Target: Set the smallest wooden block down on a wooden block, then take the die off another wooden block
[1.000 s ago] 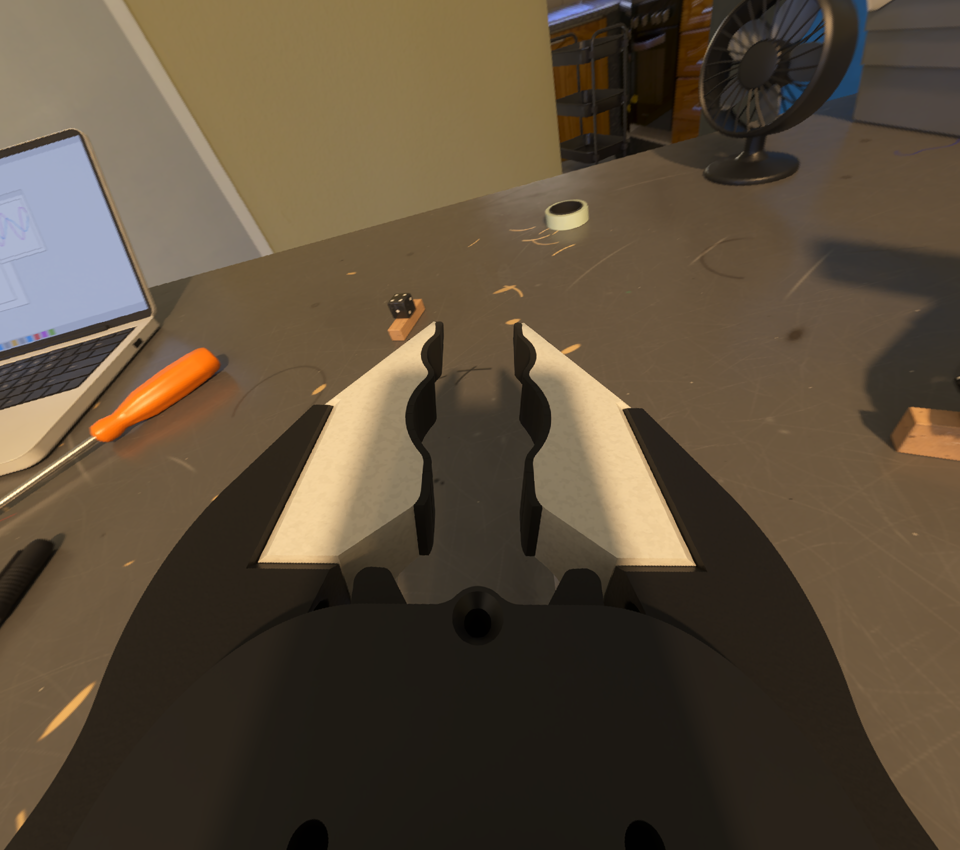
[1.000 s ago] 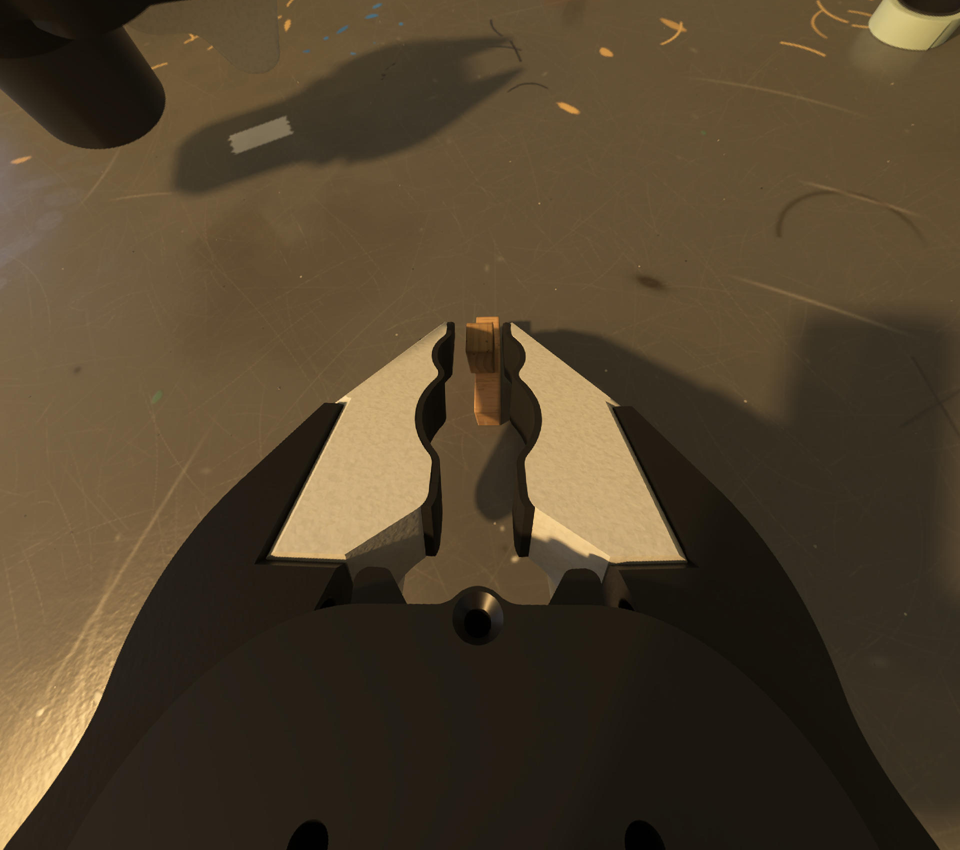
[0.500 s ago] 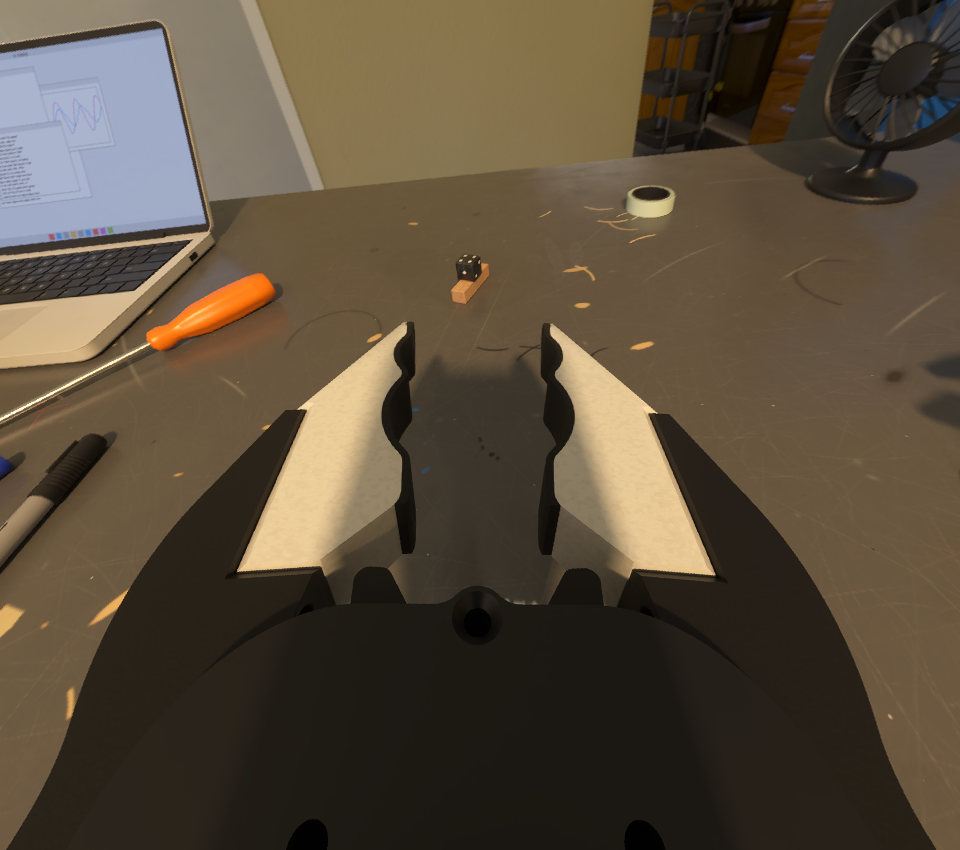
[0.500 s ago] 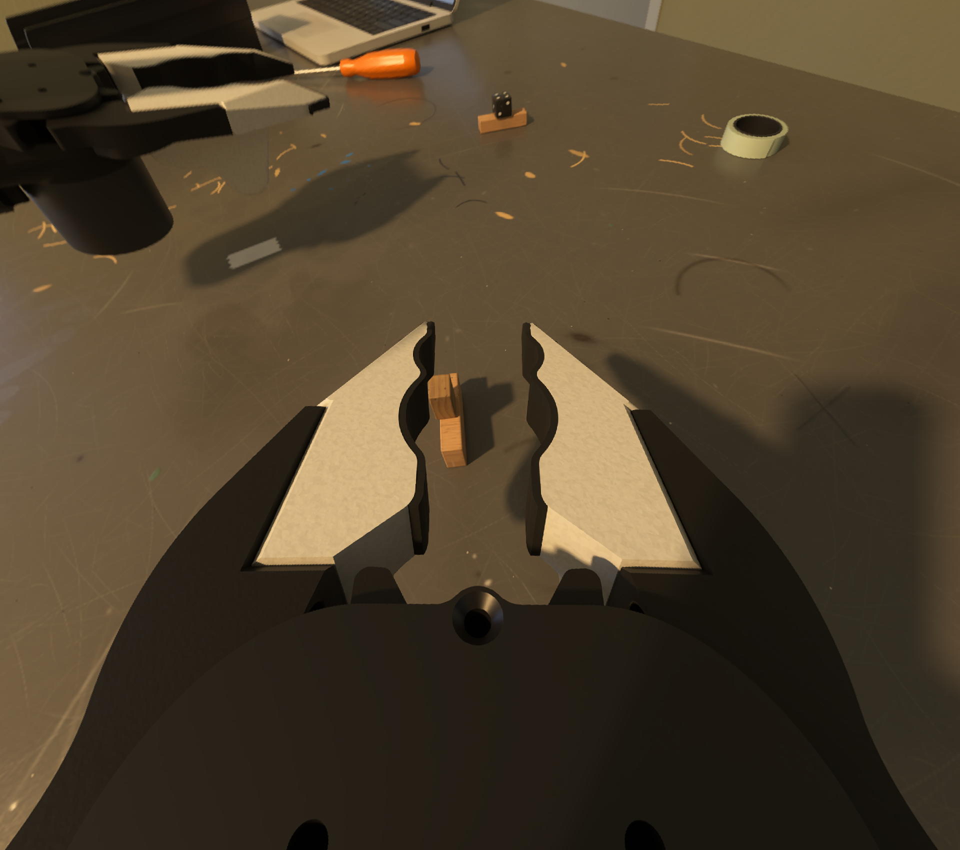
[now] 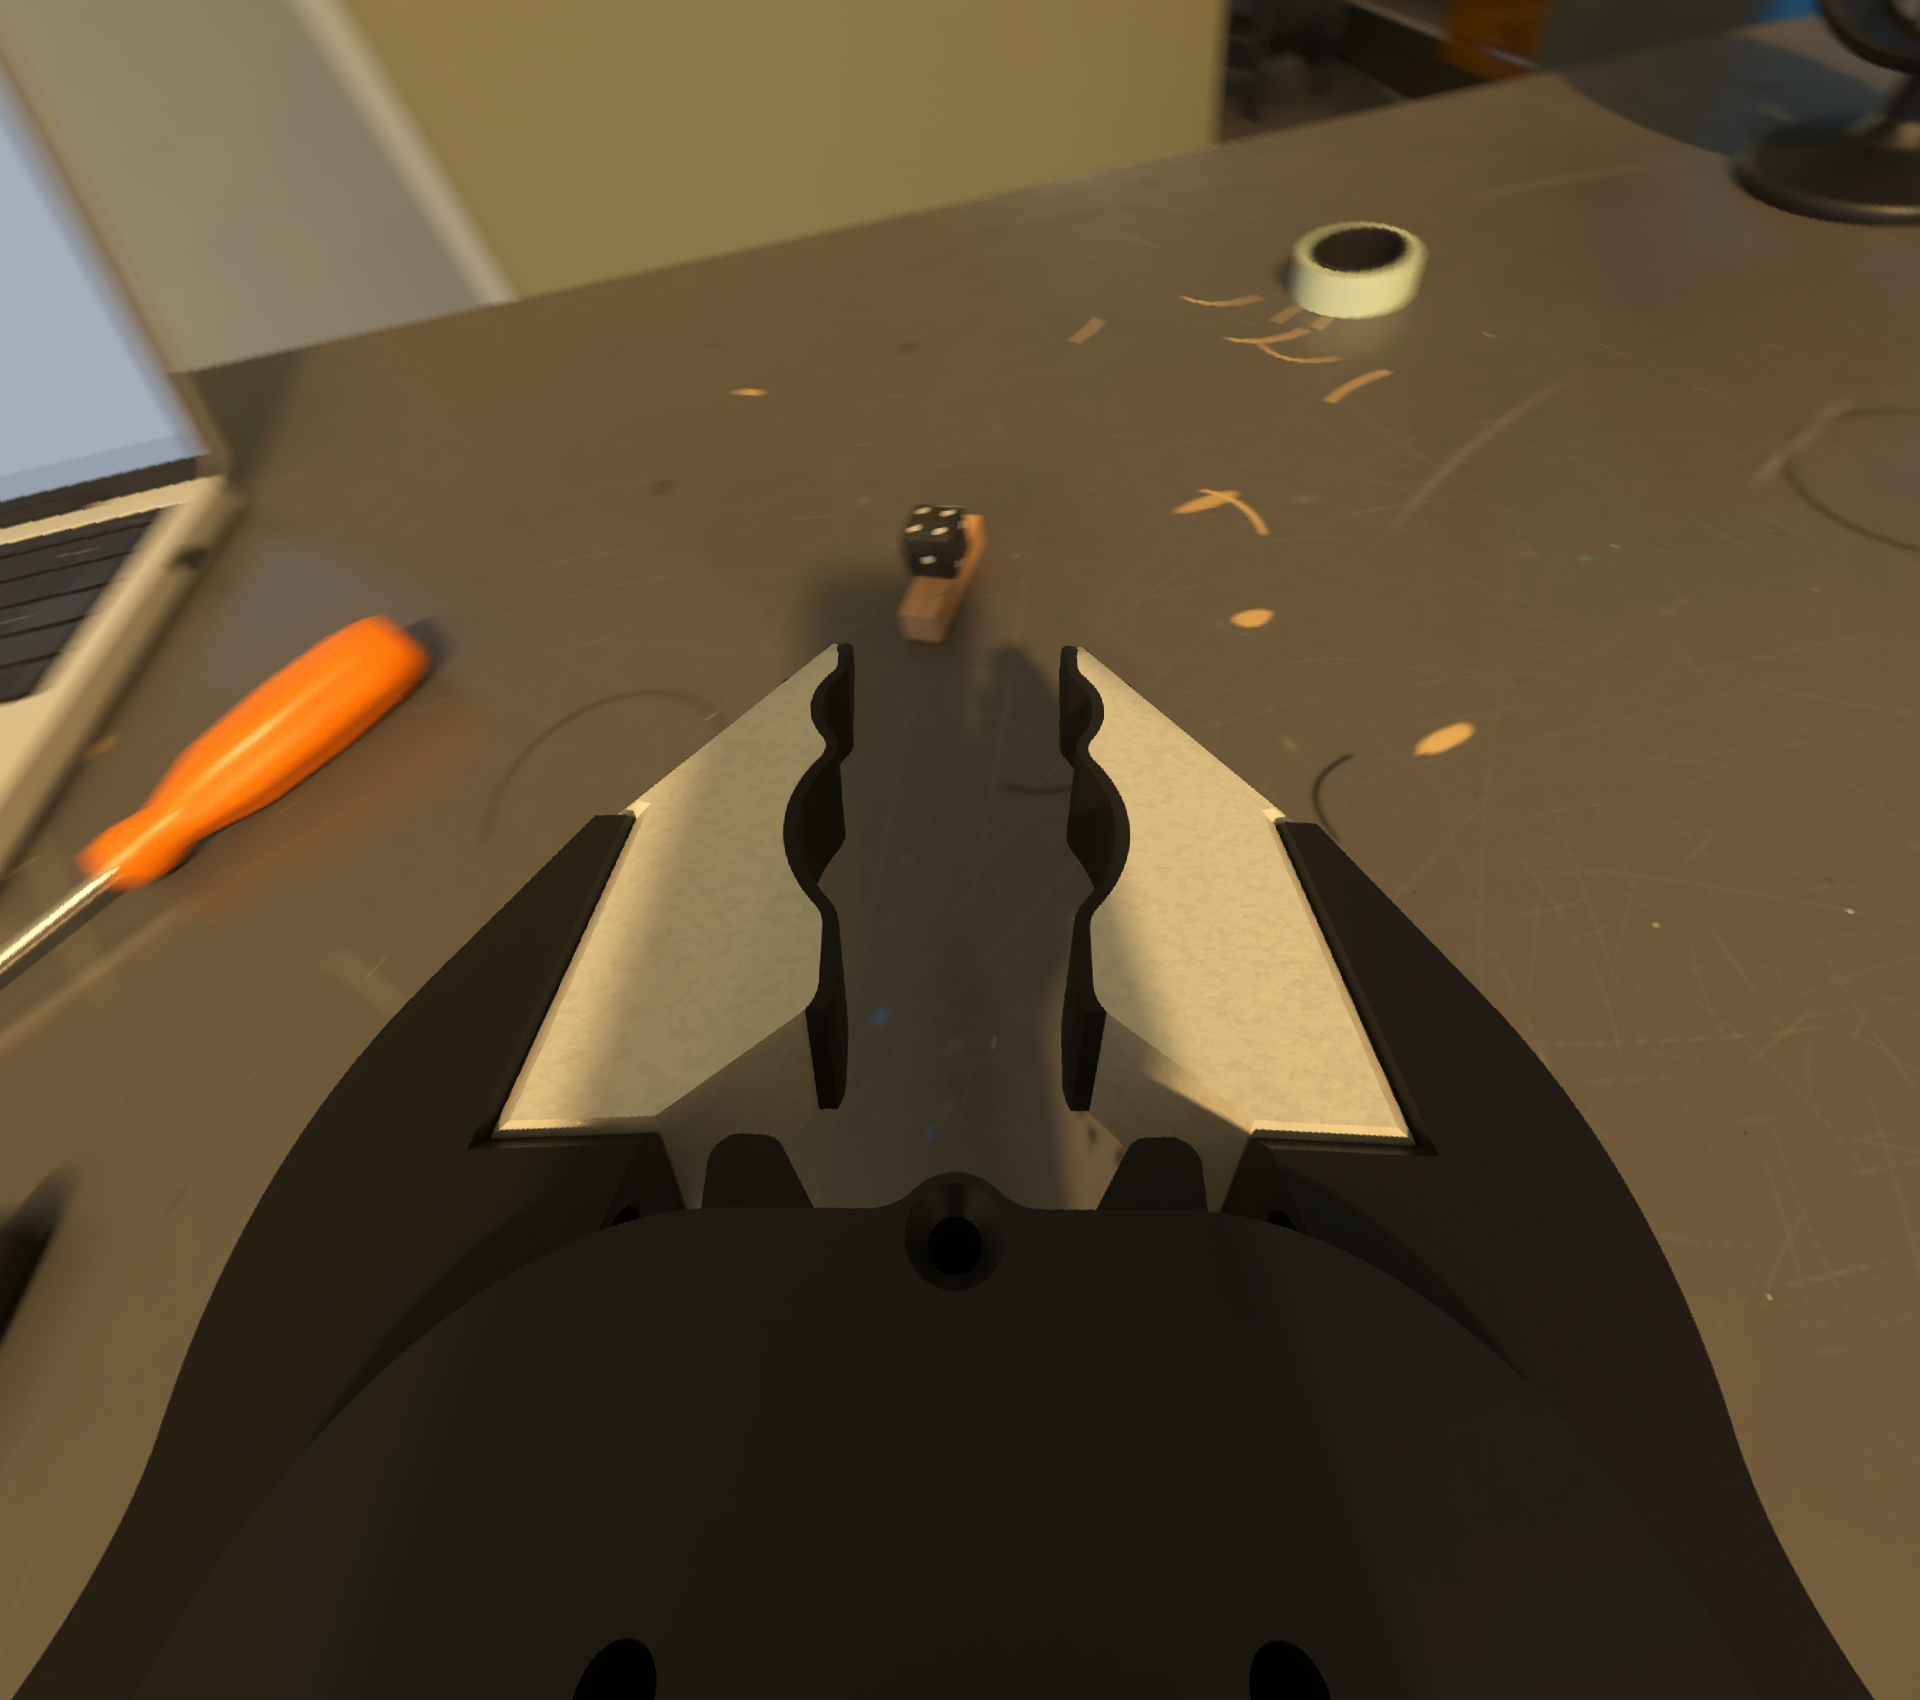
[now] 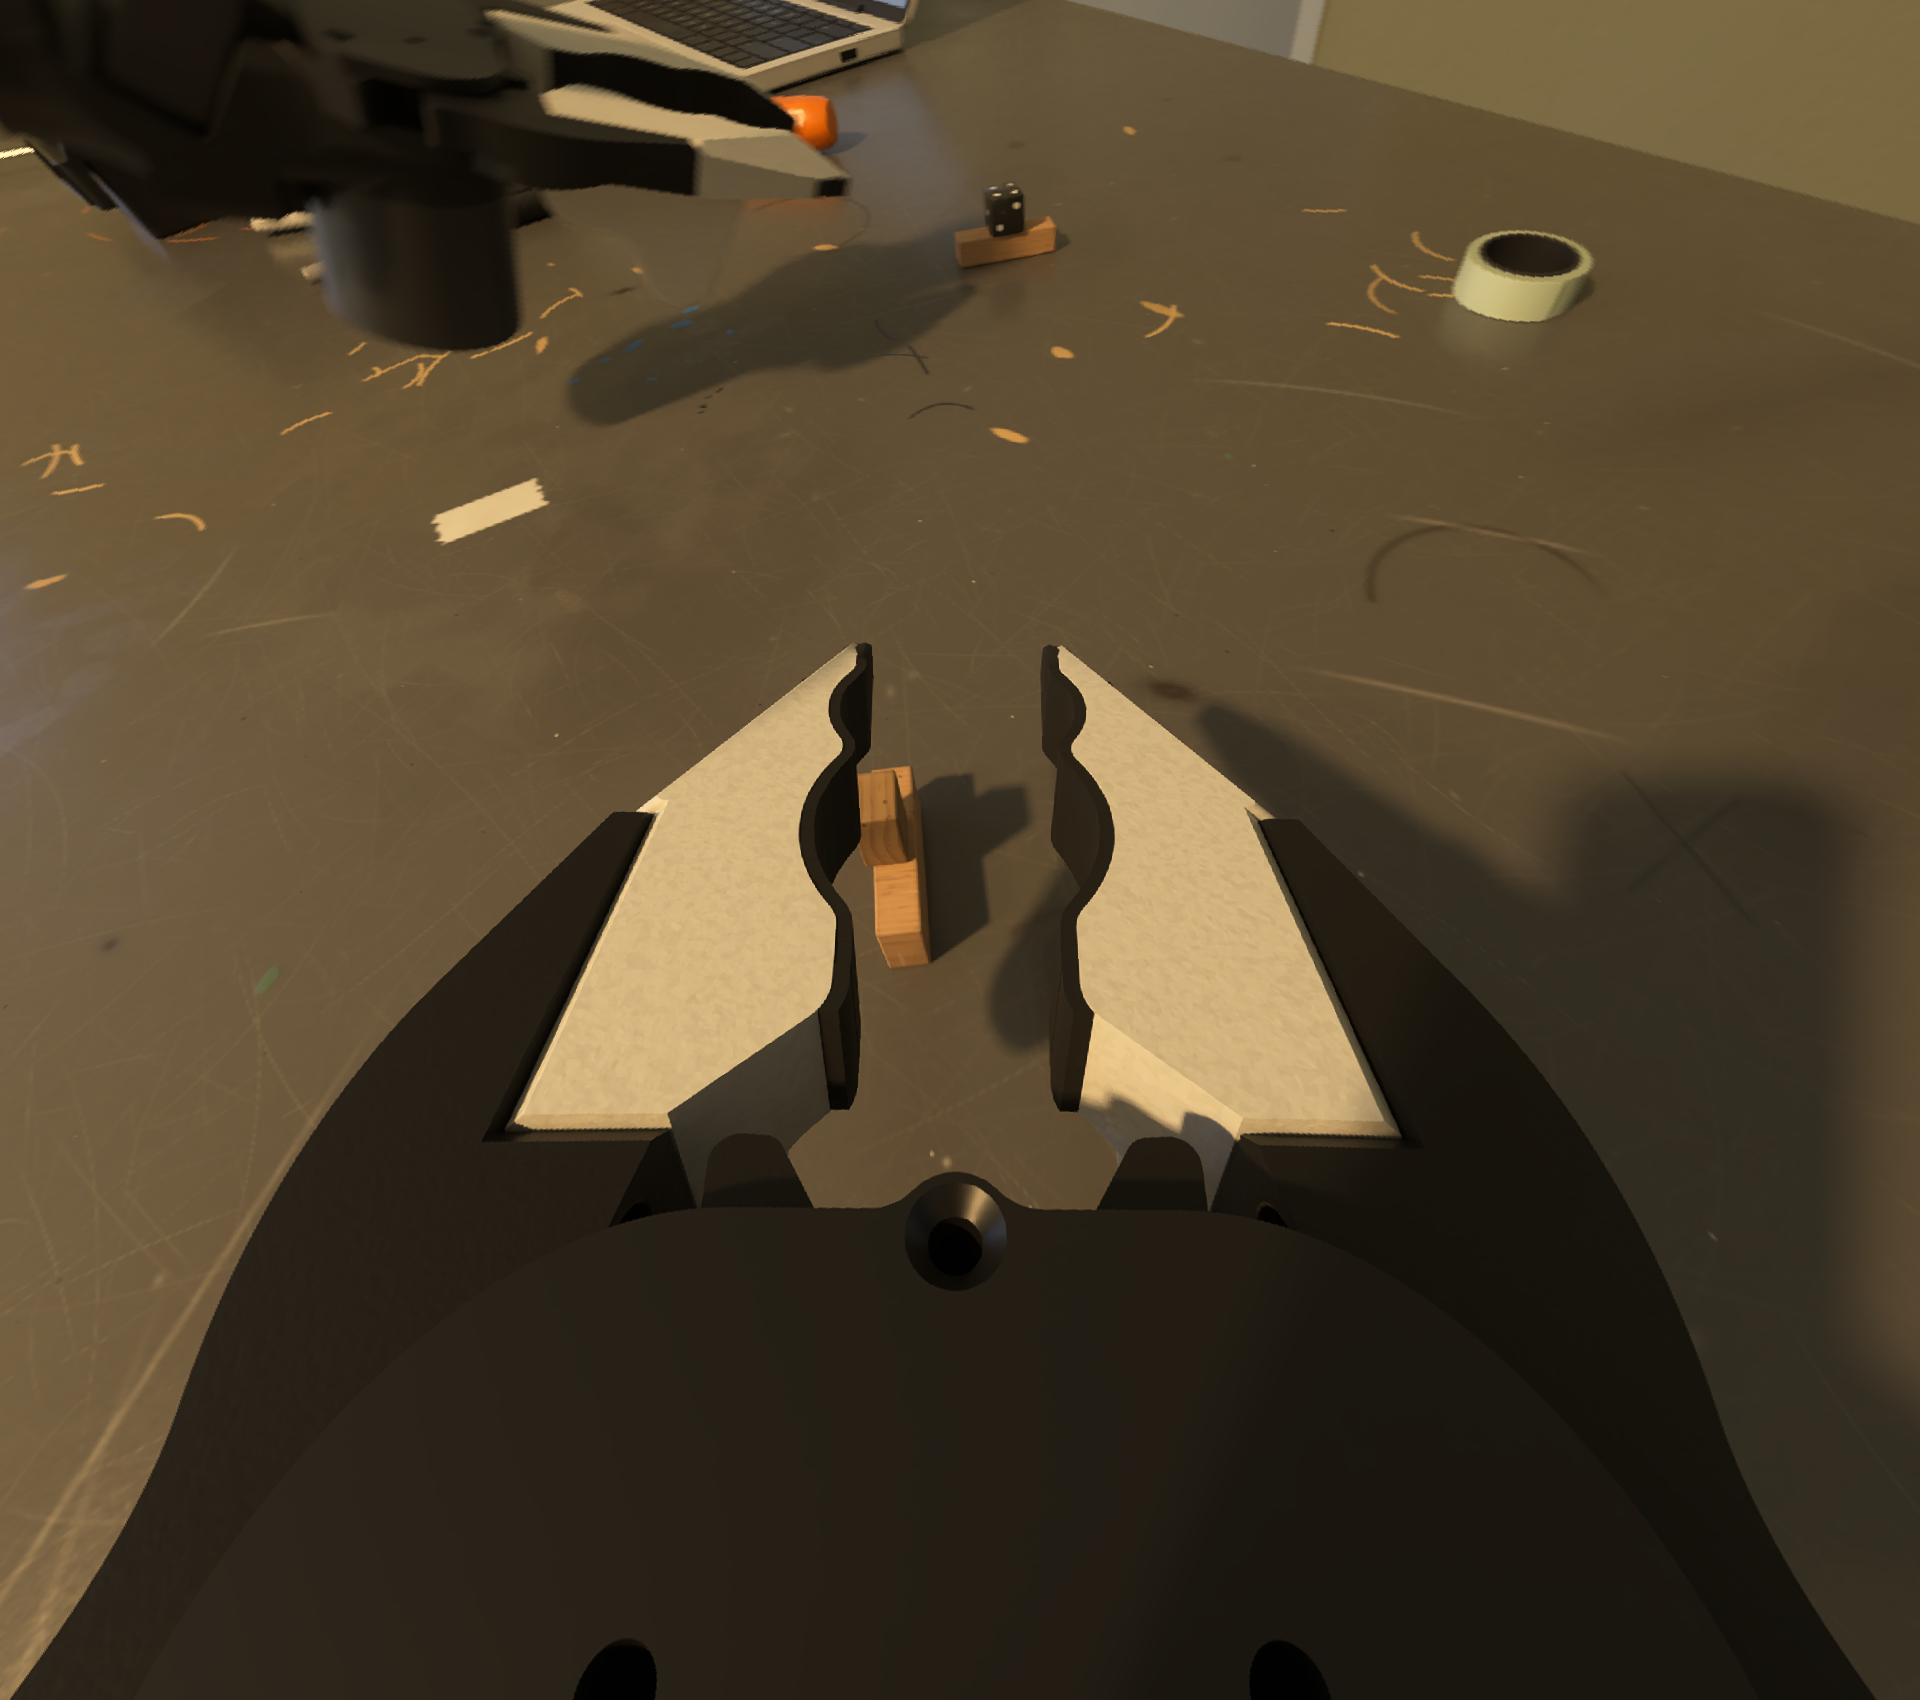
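Left gripper [image 5: 954, 663] spread, empty, near black die [image 5: 932, 542] on far wooden block [image 5: 941, 590]. Straddle die only, pinch gently, lift w/o dragging block. Right gripper [image 6: 956, 663] spread.

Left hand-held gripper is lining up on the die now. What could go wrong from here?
1. The small black die sits on a narrow light wooden block; the open left hand-held gripper could pinch or drag that block too.
2. The right hand-held gripper is open around the stacked small wooden block; pulling away carelessly may topple it off the longer wooden block beneath.
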`<act>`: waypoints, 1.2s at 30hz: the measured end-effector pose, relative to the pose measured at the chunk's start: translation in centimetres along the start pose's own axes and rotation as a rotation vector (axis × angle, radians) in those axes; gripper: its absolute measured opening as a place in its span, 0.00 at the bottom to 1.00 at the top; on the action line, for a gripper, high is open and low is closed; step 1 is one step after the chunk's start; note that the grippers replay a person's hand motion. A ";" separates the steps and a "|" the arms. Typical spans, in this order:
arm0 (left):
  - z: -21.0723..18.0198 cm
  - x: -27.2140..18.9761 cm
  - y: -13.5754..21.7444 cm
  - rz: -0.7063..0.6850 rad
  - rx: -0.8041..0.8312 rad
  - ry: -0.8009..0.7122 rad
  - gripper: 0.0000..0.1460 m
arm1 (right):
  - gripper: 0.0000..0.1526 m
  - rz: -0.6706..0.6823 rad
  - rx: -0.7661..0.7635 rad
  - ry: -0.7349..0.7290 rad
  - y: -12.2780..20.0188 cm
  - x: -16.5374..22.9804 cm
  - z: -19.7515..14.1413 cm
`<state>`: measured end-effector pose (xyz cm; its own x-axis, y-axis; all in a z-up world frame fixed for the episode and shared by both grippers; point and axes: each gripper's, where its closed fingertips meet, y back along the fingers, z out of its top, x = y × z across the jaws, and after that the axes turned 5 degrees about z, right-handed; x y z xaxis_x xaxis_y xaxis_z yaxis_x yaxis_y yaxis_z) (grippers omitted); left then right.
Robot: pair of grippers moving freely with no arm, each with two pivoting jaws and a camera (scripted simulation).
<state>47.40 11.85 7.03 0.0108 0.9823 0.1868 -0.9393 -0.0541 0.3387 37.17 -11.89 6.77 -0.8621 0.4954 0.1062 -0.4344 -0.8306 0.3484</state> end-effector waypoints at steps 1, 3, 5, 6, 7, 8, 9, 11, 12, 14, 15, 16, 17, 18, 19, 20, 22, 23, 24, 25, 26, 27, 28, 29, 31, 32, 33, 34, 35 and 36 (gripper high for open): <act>0.0 -0.6 -1.1 -0.070 0.024 -0.008 0.26 | 0.21 0.016 0.001 -0.001 -0.2 0.1 0.0; -0.4 -1.0 -3.3 -0.162 0.113 -0.071 0.25 | 0.22 0.053 0.013 0.000 -0.6 0.6 -0.2; -0.4 -0.7 -5.0 -0.191 0.201 -0.144 0.28 | 0.23 0.067 0.027 0.018 -0.8 0.9 -0.2; -0.1 -0.7 -5.7 -0.217 0.219 -0.151 0.29 | 0.23 0.072 0.027 0.025 -0.9 1.1 -0.2; 0.2 -0.6 -6.2 -0.244 0.239 -0.152 0.30 | 0.23 0.083 0.023 0.022 -0.9 1.3 -0.1; 0.3 -0.4 -6.8 -0.247 0.268 -0.150 0.30 | 0.23 0.103 0.013 0.011 -0.9 1.7 0.1; 0.4 -0.1 -7.4 -0.234 0.301 -0.152 0.30 | 0.23 0.124 0.000 -0.001 -0.9 2.1 0.3; 0.1 0.6 -8.7 -0.185 0.367 -0.177 0.29 | 0.23 0.145 -0.022 -0.005 -0.8 2.6 0.8; -0.4 0.9 -9.2 -0.162 0.409 -0.190 0.29 | 0.23 0.149 -0.029 0.000 -0.7 2.8 1.0; -1.1 0.9 -10.1 -0.171 0.485 -0.185 0.29 | 0.23 0.151 -0.033 0.010 -0.6 3.0 1.2; -1.2 0.8 -10.5 -0.179 0.501 -0.175 0.30 | 0.23 0.151 -0.034 0.013 -0.5 3.1 1.2; -1.2 0.6 -10.7 -0.194 0.503 -0.169 0.30 | 0.23 0.152 -0.037 0.016 -0.4 3.2 1.3; -1.3 0.3 -10.9 -0.208 0.503 -0.170 0.30 | 0.23 0.154 -0.043 0.017 -0.3 3.3 1.5; -1.4 0.3 -11.0 -0.211 0.507 -0.184 0.29 | 0.23 0.157 -0.049 0.014 -0.2 3.3 1.6; -1.5 0.3 -11.2 -0.207 0.500 -0.193 0.27 | 0.23 0.161 -0.052 0.010 -0.1 3.4 1.7; -1.5 0.3 -11.2 -0.201 0.498 -0.192 0.26 | 0.23 0.167 -0.055 0.005 -0.1 3.4 1.7; -1.6 0.4 -11.0 -0.201 0.513 -0.173 0.26 | 0.23 0.176 -0.061 -0.001 0.0 3.6 1.8; -1.7 0.4 -10.9 -0.205 0.521 -0.172 0.26 | 0.23 0.178 -0.063 0.000 0.0 3.7 1.9; -1.7 0.4 -10.8 -0.208 0.525 -0.181 0.26 | 0.23 0.177 -0.063 0.002 0.1 3.7 1.9; -1.7 0.5 -10.6 -0.206 0.529 -0.196 0.26 | 0.23 0.175 -0.062 0.006 0.1 3.7 1.9; -1.8 0.6 -10.5 -0.202 0.533 -0.208 0.25 | 0.23 0.174 -0.061 0.009 0.1 3.8 1.9; -1.8 0.6 -10.4 -0.203 0.536 -0.214 0.25 | 0.22 0.173 -0.059 0.012 0.1 3.8 1.9; -1.8 0.6 -10.3 -0.207 0.537 -0.217 0.25 | 0.22 0.171 -0.059 0.015 0.1 3.8 1.9; -1.9 0.5 -10.3 -0.212 0.532 -0.216 0.24 | 0.22 0.170 -0.060 0.017 0.1 3.9 1.9; -1.8 0.2 -10.4 -0.232 0.513 -0.209 0.20 | 0.22 0.171 -0.061 0.019 0.1 3.9 2.0; -1.8 -0.1 -10.4 -0.246 0.501 -0.207 0.17 | 0.22 0.171 -0.062 0.019 0.1 3.9 2.0; -1.8 -0.3 -10.4 -0.253 0.488 -0.203 0.13 | 0.22 0.170 -0.063 0.020 0.2 3.9 2.0; -1.8 -0.3 -10.5 -0.252 0.475 -0.198 0.12 | 0.22 0.170 -0.063 0.020 0.2 3.9 2.0; -1.8 -0.4 -10.4 -0.248 0.465 -0.188 0.12 | 0.22 0.170 -0.065 0.018 0.2 3.8 2.1; -1.8 -0.4 -10.3 -0.247 0.464 -0.176 0.12 | 0.22 0.170 -0.068 0.016 0.3 3.8 2.1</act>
<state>56.47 12.36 1.80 0.3061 0.9333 0.1878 -0.6527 0.0621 0.7550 34.31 -9.66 9.25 -0.9285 0.3424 0.1436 -0.2979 -0.9178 0.2626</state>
